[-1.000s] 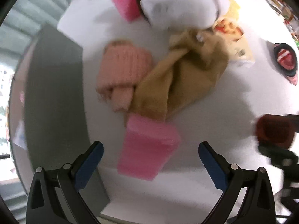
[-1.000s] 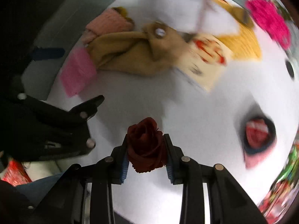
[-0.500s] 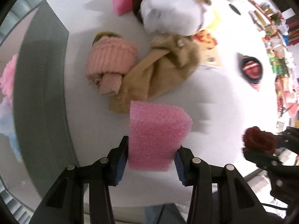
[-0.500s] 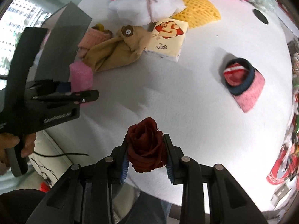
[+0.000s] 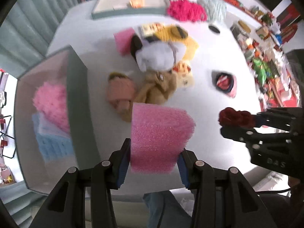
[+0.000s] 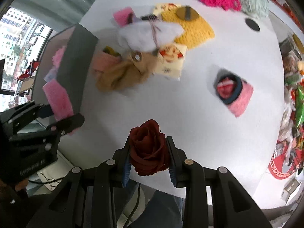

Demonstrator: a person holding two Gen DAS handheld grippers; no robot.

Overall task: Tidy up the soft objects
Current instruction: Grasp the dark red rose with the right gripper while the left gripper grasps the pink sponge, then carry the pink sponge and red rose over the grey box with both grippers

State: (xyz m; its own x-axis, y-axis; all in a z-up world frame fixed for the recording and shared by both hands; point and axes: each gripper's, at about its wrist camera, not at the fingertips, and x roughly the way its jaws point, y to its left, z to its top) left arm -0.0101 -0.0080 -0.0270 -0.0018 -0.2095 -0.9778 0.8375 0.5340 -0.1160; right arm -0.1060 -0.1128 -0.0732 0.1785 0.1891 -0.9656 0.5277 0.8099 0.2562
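A bin (image 5: 76, 102) stands at the tabletop's (image 5: 199, 114) left edge; a soft heap (image 5: 152, 72) lies right of it, a tray (image 5: 129, 9) behind.

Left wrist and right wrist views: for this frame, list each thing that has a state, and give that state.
left tool: shut on the pink sponge, lifted off the table.
pink sponge: squeezed between the left tool's fingers.
right tool: shut on the dark red fabric rose.
dark red fabric rose: gripped, held above the table.
grey bin: open, already holding a fluffy pink item.
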